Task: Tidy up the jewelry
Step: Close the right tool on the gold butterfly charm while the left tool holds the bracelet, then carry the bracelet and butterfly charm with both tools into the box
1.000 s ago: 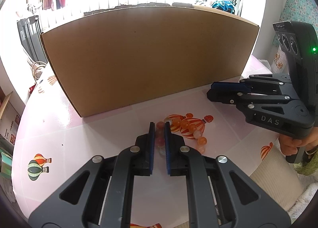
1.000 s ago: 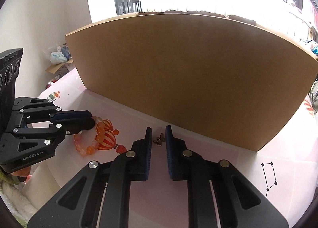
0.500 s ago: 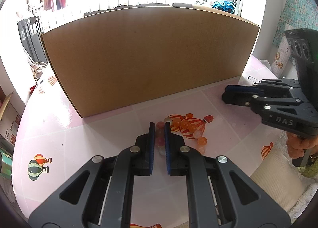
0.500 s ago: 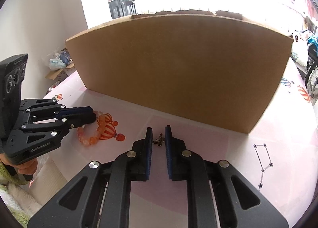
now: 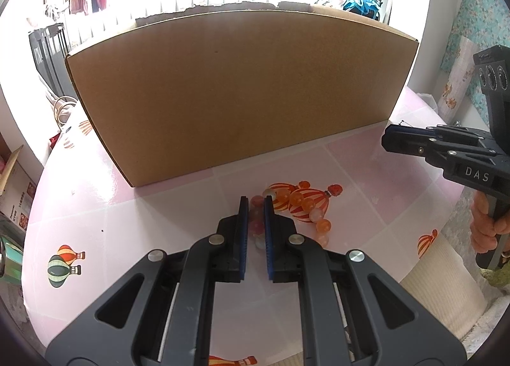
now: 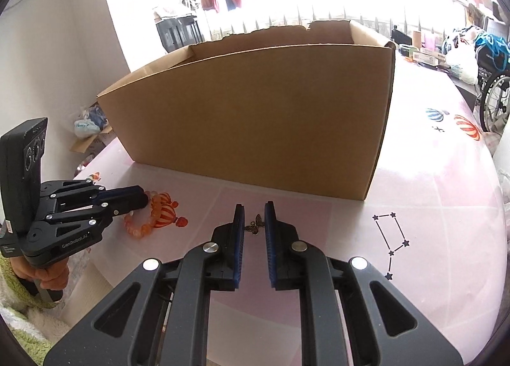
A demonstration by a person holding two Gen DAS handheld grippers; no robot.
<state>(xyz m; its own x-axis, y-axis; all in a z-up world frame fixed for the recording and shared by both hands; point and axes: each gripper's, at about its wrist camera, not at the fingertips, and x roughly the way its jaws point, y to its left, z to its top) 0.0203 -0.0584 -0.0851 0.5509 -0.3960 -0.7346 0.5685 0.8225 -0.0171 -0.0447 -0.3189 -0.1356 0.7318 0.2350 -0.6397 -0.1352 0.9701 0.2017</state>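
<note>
On my left, my left gripper (image 5: pixel 255 203) has its fingers drawn narrow around one side of the orange bead bracelet (image 5: pixel 299 203), which lies on the pink bench (image 5: pixel 159 219) just in front of the cardboard box (image 5: pixel 236 91). Beads sit between the blue pads, yet I cannot tell whether the pads actually press them or merely straddle them. If I lift now, the round beads may squirt out, or I may catch a single bead and the loop could swing and slip free.

Further right, my right gripper (image 6: pixel 255 206) is raised, fingers narrow with a small bronze butterfly charm (image 6: pixel 254 225) between the tips; it looks pinched, though the contact is too fine to be sure. Such a thin, light piece could drop out if I loosen at all, or fall short of the box if I open too early.

The right wrist view shows what the left cannot: the box's open top and torn rim, and the charm itself. The left wrist view alone shows the beads between my left pads; from the right, my left gripper hides that end of the bracelet.
</note>
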